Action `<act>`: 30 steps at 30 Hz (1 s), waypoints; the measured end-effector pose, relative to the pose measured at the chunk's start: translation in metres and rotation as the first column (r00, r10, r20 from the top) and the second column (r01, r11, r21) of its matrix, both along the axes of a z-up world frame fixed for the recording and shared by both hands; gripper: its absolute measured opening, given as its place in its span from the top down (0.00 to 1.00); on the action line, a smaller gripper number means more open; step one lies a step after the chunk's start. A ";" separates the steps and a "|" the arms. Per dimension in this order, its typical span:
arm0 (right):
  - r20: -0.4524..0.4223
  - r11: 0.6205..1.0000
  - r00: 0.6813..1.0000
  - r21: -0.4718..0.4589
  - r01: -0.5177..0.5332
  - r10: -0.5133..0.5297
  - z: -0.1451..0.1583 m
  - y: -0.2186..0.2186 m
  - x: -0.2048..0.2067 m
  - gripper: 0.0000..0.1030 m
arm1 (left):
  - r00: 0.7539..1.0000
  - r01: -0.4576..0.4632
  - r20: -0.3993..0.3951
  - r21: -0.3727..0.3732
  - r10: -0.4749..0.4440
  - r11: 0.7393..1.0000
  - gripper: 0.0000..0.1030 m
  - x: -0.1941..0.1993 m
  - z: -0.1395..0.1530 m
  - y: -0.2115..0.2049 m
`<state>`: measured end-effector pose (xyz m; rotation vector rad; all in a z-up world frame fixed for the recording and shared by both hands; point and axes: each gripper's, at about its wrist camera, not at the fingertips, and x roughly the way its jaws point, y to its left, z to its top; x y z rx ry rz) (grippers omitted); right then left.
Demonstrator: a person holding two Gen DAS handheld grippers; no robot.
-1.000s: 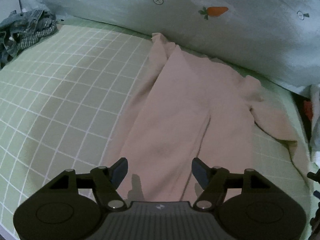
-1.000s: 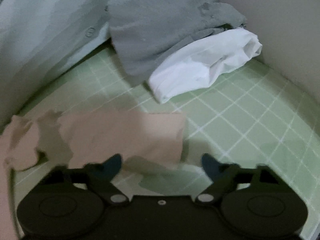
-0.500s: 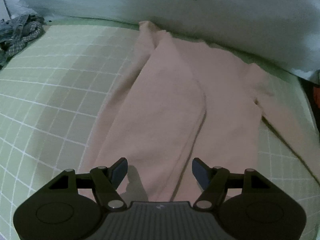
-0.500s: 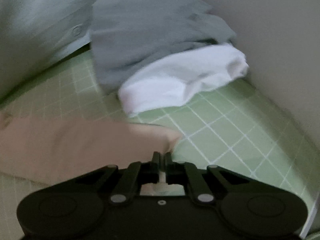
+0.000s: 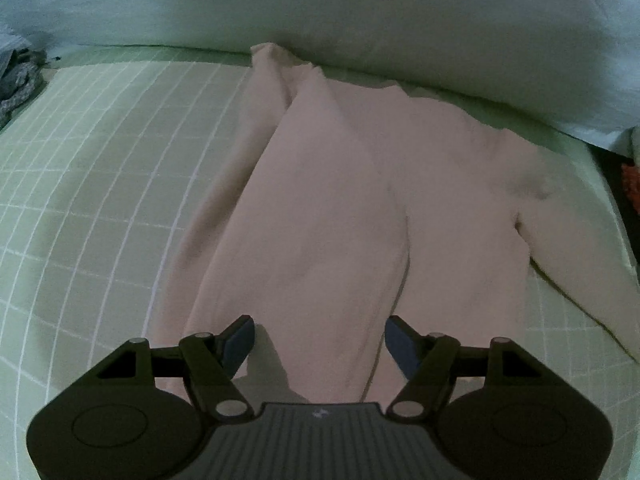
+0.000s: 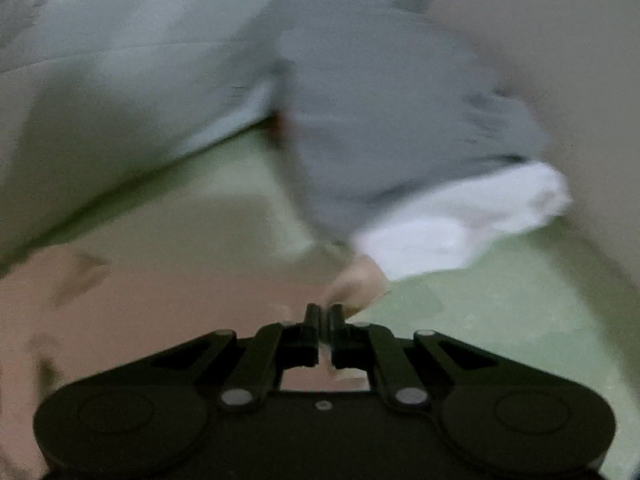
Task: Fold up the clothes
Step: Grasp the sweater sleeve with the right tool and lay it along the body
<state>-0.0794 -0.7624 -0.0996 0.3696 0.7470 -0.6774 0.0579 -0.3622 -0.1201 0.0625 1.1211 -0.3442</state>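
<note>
Now | right gripper (image 6: 324, 314) clamps pink garment (image 6: 140, 320); left gripper (image 5: 320, 338) gapes above

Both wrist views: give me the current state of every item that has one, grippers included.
pink garment: lying on the bed, left side folded over the middle
left gripper: open, over the garment's near end
right gripper: shut on a pink garment edge
white cloth: bunched beside the grey one
grey cloth: heaped; view blurred

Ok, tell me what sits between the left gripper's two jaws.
In the left wrist view, the left gripper is open over the pink garment; only its folded cloth lies between the jaws, and they do not pinch it.
</note>
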 end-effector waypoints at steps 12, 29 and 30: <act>-0.019 0.869 0.879 0.161 -0.468 0.477 -0.028 0.126 0.080 0.84 | 1.000 -0.005 -0.001 0.007 0.005 1.000 0.29 0.005 -0.003 0.002; 0.019 0.991 0.999 0.121 -0.048 0.046 -0.012 0.027 -0.013 0.29 | 0.987 0.158 0.033 0.024 -0.158 0.987 0.25 -0.013 0.017 -0.069; 0.010 0.992 0.999 0.121 -0.033 0.032 -0.015 0.023 -0.017 0.29 | 0.984 0.177 0.030 0.020 -0.177 0.984 0.25 -0.014 0.018 -0.079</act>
